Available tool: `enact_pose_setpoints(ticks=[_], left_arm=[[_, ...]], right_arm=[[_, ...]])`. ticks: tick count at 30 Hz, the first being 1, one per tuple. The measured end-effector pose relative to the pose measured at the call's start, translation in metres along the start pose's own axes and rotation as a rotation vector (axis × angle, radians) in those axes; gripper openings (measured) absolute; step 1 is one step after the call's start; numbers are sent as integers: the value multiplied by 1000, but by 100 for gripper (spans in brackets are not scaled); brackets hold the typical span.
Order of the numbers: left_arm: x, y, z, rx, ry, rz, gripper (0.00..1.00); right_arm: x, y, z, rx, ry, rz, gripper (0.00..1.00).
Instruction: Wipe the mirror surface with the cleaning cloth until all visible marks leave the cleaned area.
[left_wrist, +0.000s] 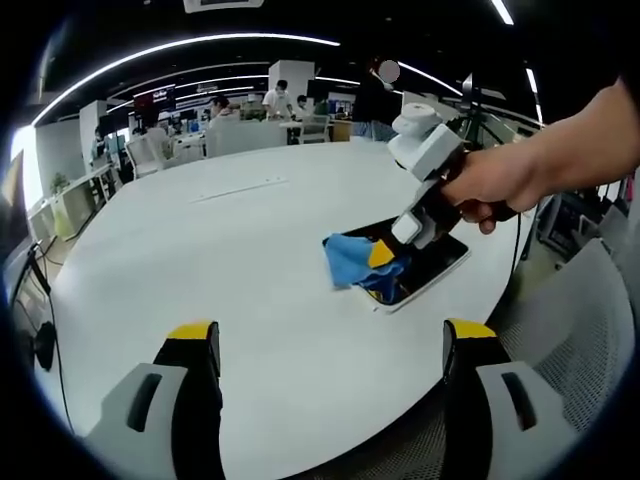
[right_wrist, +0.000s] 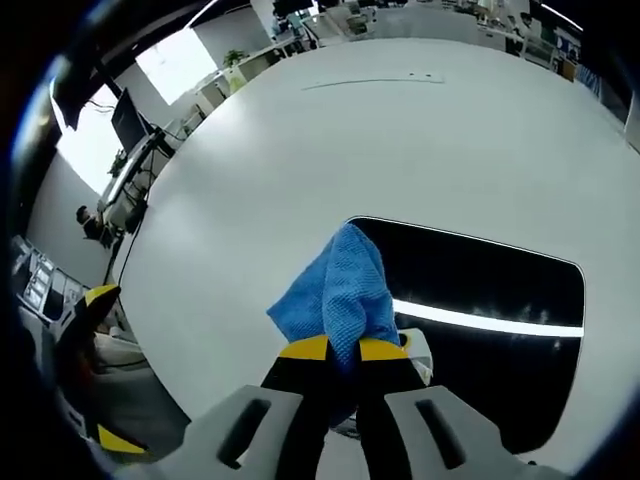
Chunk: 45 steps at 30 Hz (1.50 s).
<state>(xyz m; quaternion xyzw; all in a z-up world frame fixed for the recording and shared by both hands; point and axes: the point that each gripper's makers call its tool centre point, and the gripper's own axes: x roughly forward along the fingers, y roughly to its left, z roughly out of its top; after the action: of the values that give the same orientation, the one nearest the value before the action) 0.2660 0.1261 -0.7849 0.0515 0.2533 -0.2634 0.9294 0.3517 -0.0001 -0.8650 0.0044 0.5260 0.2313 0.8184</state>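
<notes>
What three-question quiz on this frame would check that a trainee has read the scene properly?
1. True or false: the right claw is shut on the blue cloth.
2. What does the cloth rest on? A) bare table B) the mirror C) a chair
3. How do the left claw's jaws stand?

Key: 1 true. 2 B: it lies over the mirror's edge, partly onto the white table. 3 Open and wide apart, over the table, holding nothing.
</notes>
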Motion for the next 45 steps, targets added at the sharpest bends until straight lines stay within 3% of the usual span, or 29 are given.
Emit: enact_pose_setpoints(ticks=[2,4,8,45], left_arm=[[0,0,0,1,0,1,91],[0,0,0,2,2,3,91],[0,0,0,5,3,1,91],[2,0,0,12,3,1,93]], right_arm=[[-1,1,-1,-57,-14,29,3],[-2,-3,0,6,-16,36,3],[-5,-15,0,27,-27,16,3],[-38,-100,-18,86,-60,-84,3]])
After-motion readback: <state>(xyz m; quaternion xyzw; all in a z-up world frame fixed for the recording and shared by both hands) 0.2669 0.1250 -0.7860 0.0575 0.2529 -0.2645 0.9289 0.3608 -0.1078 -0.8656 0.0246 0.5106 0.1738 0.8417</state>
